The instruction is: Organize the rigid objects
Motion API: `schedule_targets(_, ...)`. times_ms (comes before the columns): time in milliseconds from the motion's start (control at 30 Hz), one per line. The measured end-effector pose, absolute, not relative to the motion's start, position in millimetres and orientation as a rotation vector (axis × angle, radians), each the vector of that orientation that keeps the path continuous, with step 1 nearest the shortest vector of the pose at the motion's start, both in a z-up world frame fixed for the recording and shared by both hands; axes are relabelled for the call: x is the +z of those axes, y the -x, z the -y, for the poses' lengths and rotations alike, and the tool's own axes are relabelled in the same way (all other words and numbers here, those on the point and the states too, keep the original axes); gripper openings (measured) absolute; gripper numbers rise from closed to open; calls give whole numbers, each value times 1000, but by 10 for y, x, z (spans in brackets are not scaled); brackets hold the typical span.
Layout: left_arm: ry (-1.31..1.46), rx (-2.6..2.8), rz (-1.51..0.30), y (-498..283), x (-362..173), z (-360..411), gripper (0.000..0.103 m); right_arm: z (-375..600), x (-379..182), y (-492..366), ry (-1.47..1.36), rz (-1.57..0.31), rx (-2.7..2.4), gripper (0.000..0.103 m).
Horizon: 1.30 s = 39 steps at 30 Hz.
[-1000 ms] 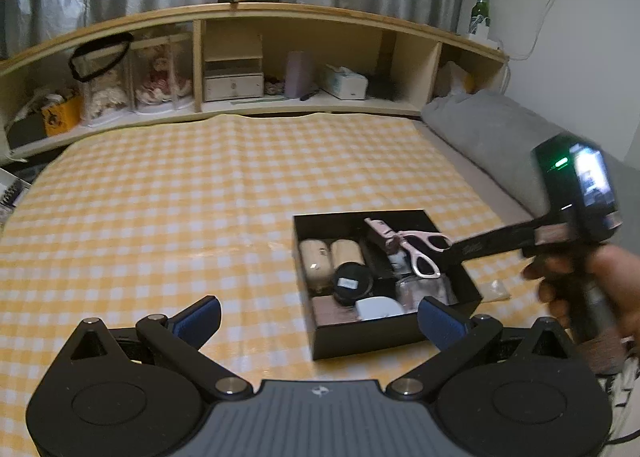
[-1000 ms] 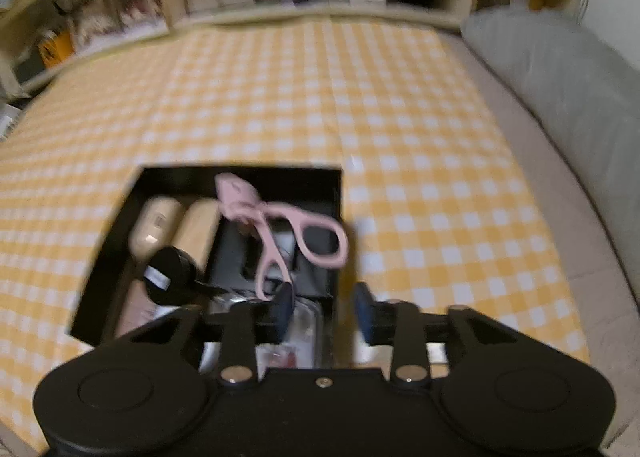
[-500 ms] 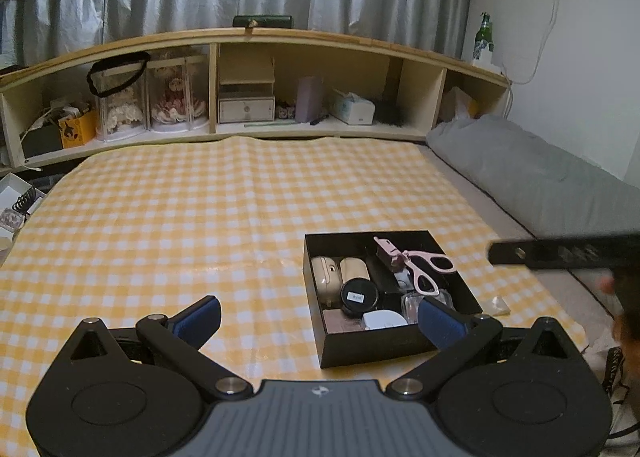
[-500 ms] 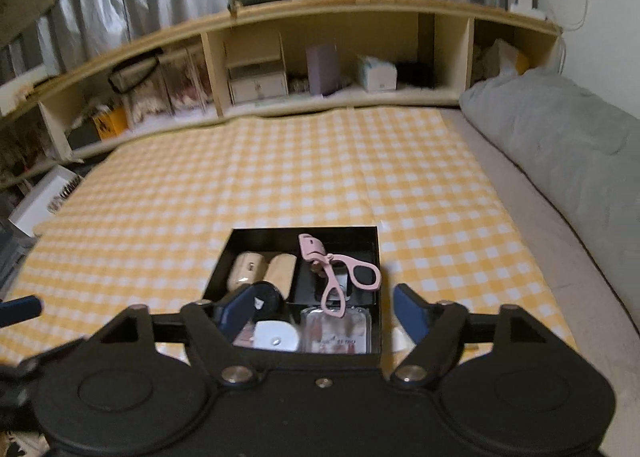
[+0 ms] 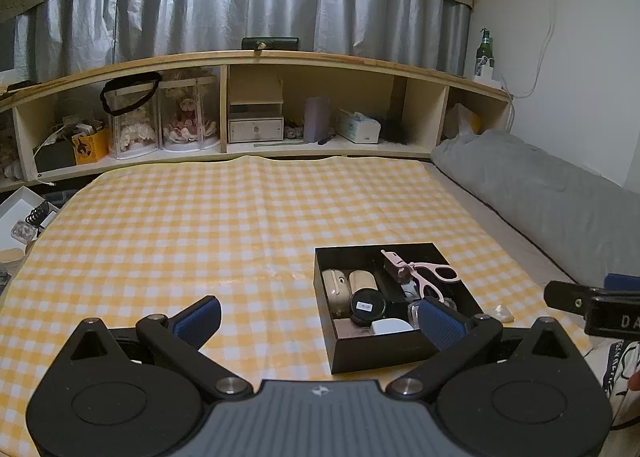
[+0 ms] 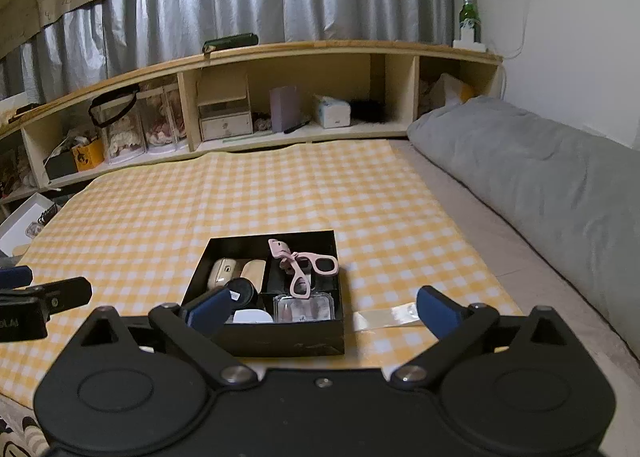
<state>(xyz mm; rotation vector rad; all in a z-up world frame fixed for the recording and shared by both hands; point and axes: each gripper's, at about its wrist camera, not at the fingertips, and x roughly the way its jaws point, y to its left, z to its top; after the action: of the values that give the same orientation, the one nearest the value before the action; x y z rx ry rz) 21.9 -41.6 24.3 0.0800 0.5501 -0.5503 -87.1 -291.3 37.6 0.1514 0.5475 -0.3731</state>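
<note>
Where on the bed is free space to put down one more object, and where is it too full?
Free: the yellow checked cloth between the wooden shelf and the black rectangular box, and the cloth left of that box. Crowded: inside the box, where the pink eyelash curler lies across other items. A clear plastic strip lies right of the box.

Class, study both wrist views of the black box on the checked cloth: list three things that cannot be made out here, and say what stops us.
1. Left wrist view: the black box near right corner, hidden behind the left gripper finger.
2. Right wrist view: the round black jar, partly covered by the right gripper finger.
3. Both views: the clear case, contents too small to identify.
</note>
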Motion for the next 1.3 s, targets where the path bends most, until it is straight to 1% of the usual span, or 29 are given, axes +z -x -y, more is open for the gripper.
schedule_targets(33,-82,-549,-548,-210,240,409,103,2893,373,897,-146,-538,-381,103)
schedule_targets(300,-98,-536,-529,-154,205,371,103,2812,326,1055,-137,-466,-416,103)
schedule_targets(1300,-102,-545,-520,-160,191,314,103,2772,265,1060,-135,-470,-427,103)
